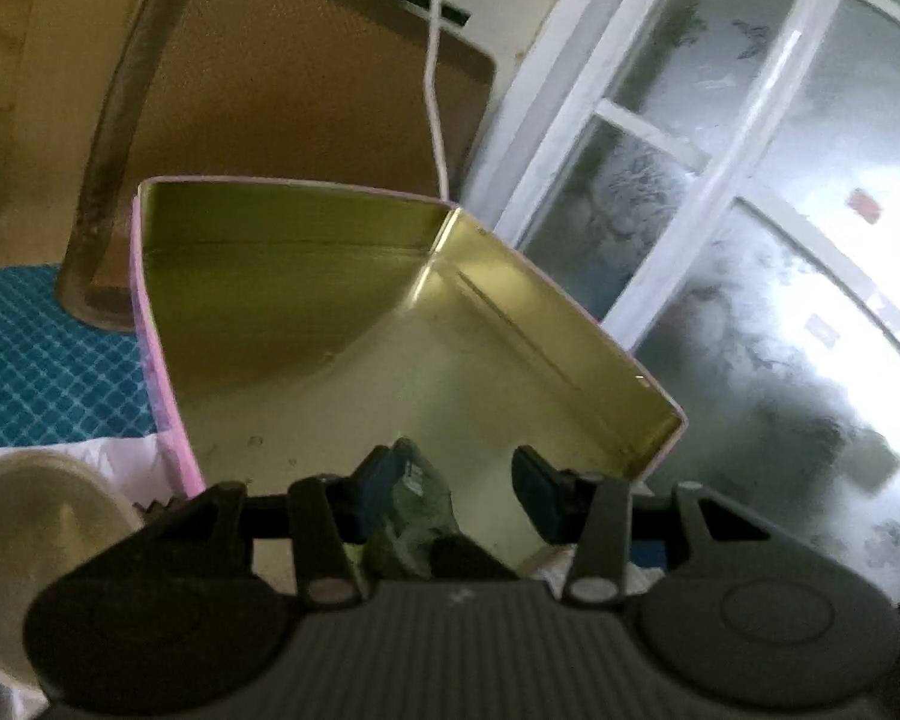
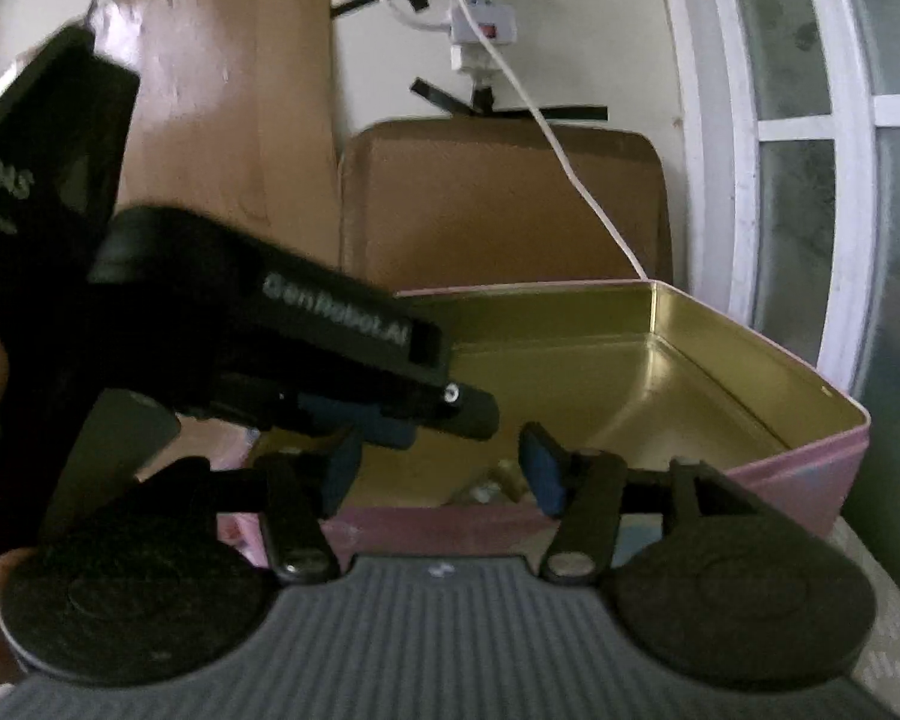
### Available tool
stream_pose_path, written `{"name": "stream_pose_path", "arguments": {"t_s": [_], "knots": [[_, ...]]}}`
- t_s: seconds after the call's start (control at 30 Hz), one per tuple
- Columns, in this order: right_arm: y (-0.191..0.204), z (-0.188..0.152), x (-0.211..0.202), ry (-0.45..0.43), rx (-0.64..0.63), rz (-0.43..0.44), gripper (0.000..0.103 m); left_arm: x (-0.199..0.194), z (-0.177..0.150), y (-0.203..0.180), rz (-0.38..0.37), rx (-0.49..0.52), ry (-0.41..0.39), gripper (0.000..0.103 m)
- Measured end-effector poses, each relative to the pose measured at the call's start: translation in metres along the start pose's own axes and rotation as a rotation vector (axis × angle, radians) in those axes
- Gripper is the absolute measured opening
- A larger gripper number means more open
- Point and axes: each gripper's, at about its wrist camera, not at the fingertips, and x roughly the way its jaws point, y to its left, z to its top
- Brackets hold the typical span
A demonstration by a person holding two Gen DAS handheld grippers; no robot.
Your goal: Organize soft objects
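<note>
A pink tin box with a shiny gold inside (image 1: 342, 348) stands open; it also shows in the right wrist view (image 2: 648, 372). My left gripper (image 1: 456, 492) is open just above the box's near side. A greenish crumpled soft object (image 1: 414, 516) lies between and below its fingers, beside the left one. My right gripper (image 2: 444, 468) is open at the box's near wall, with small pale items (image 2: 492, 483) on the box floor between its fingers. The left gripper's black body (image 2: 258, 336) reaches over the box from the left in the right wrist view.
A brown cardboard box (image 2: 498, 204) stands behind the tin, with a white cable (image 2: 570, 162) hanging over it from a wall power strip (image 2: 480, 18). A white-framed frosted window (image 1: 720, 180) is at the right. A teal checked cloth (image 1: 48, 360) and a pale bowl (image 1: 36, 528) lie at the left.
</note>
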Motion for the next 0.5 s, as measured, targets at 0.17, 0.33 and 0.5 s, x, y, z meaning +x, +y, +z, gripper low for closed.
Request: {"name": "stream_pose_path", "arguments": {"t_s": [0.17, 0.33, 0.5], "knots": [[0.007, -0.006, -0.034, -0.091, 0.027, 0.002, 0.059, -0.088, -0.018, 0.015, -0.064, 0.017, -0.128, 0.046], [0.042, -0.005, -0.047, -0.1, 0.048, 0.168, 0.051, -0.2, -0.078, 0.077, 0.036, -0.028, -0.241, 0.047], [0.132, -0.002, -0.017, 0.038, -0.074, 0.42, 0.051, -0.271, -0.14, 0.141, 0.306, -0.144, -0.263, 0.046]]}}
